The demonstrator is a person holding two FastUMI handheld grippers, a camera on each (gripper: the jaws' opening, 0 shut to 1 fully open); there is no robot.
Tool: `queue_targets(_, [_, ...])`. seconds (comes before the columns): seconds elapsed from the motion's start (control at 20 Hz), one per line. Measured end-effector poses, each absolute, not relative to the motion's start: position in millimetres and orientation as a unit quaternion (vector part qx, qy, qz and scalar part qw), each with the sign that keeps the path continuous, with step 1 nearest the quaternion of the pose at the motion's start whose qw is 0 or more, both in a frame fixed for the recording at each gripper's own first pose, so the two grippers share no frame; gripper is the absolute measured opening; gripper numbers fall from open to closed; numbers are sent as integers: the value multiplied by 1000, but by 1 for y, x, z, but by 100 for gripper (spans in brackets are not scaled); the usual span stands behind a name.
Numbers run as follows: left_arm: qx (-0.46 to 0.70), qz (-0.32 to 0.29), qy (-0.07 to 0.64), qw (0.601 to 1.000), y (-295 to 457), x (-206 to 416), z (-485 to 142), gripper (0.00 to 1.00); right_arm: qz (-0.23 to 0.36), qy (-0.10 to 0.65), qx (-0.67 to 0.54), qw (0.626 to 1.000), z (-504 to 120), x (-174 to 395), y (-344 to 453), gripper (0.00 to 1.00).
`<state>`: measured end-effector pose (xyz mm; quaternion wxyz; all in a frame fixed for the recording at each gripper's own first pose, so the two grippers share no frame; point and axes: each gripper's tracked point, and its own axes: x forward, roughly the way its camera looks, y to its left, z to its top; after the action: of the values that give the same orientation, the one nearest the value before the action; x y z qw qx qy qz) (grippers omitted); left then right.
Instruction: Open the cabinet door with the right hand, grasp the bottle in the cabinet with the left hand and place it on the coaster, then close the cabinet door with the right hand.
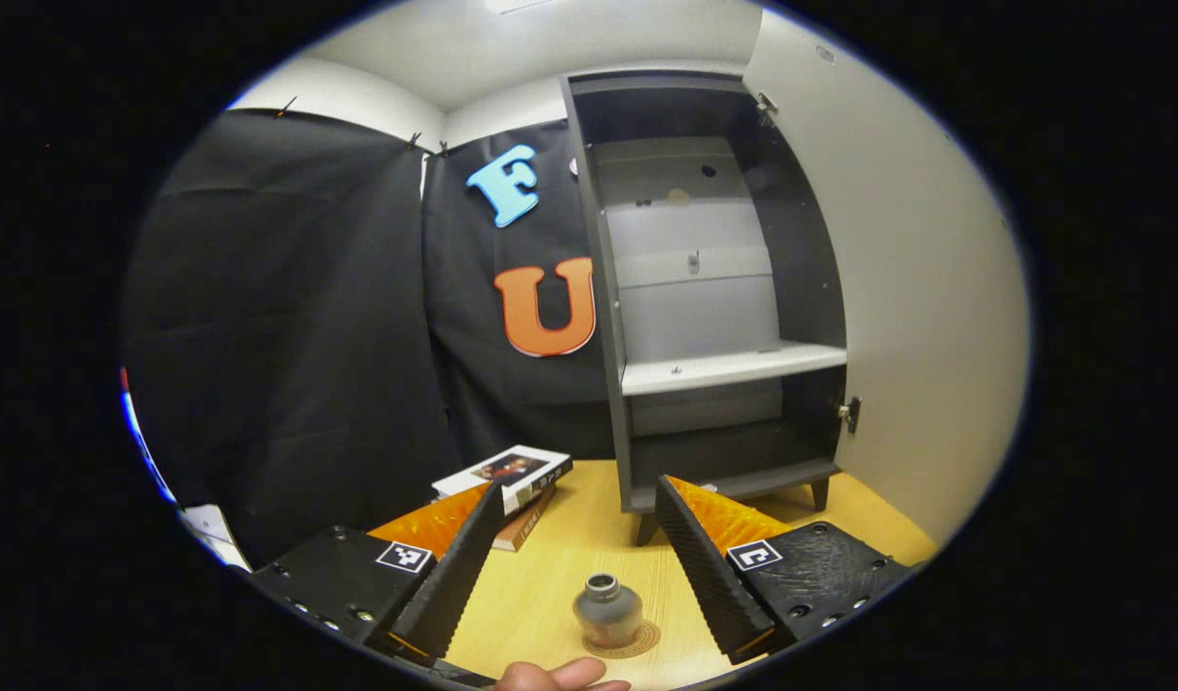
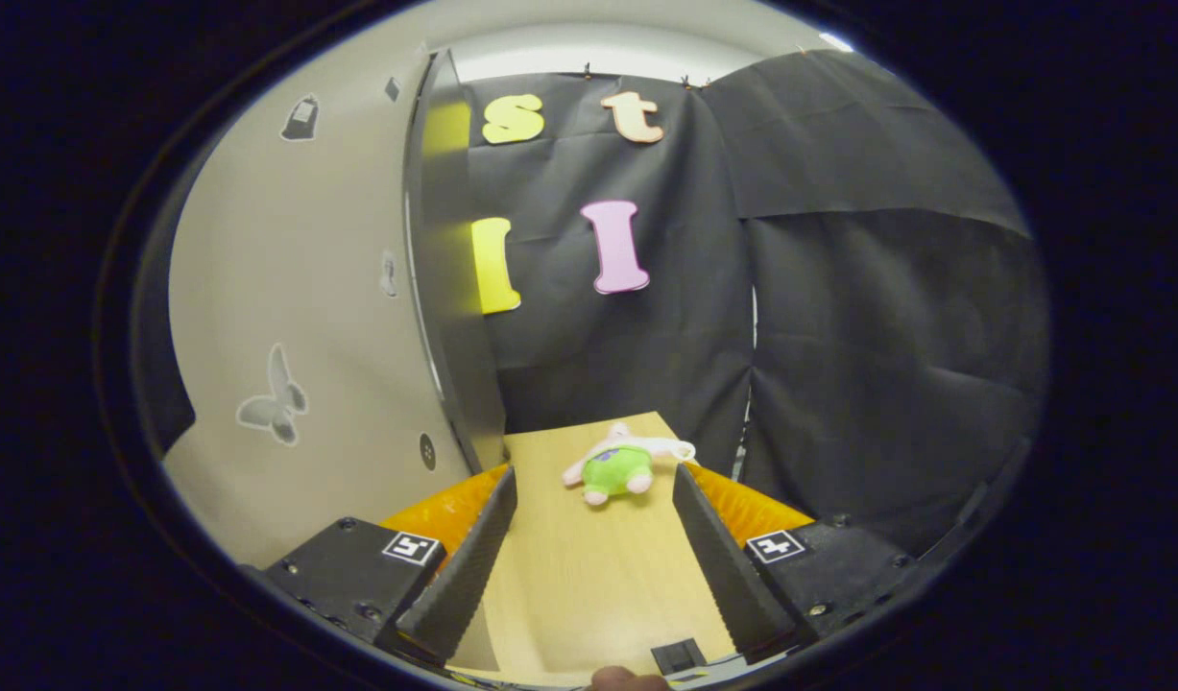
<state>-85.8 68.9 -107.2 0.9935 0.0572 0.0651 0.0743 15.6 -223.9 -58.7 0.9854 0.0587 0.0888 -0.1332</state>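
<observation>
Gaping wide with nothing between its fingers, the left gripper (image 1: 579,552) frames the bottle (image 1: 608,608), which stands upright on the coaster (image 1: 637,645) on the table (image 1: 540,585), touching neither finger. Behind, the cabinet (image 1: 713,288) stands with its door (image 1: 925,317) swung open; the right gripper (image 2: 593,537) is likewise spread and empty, beside that door, facing a plush toy (image 2: 619,467)

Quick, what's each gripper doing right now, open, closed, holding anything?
Left gripper: open, holding nothing; the bottle stands on the coaster between its fingers.
Right gripper: open, holding nothing.
</observation>
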Motion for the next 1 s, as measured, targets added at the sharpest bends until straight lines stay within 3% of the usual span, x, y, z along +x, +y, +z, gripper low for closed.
queue_targets(0.35, [1,27,96,995,44,-53,-24,96,-206,42,-52,976,3,-21,-228,100])
queue_targets(0.55, [-10,23,59,998,39,-48,0,97,-169,32,-101,980,12,-42,-215,100])
queue_targets(0.75, [22,-6,17,1000,17,-53,14,95,-145,-4,-54,988,49,-80,-210,100])
queue_targets(0.9, [30,-23,21,999,0,-53,8,100,-112,-16,-28,993,68,-83,-185,100])
queue_targets(1.0, [24,-24,28,999,-2,-52,3,96,-102,-15,-36,994,70,-84,-176,100])
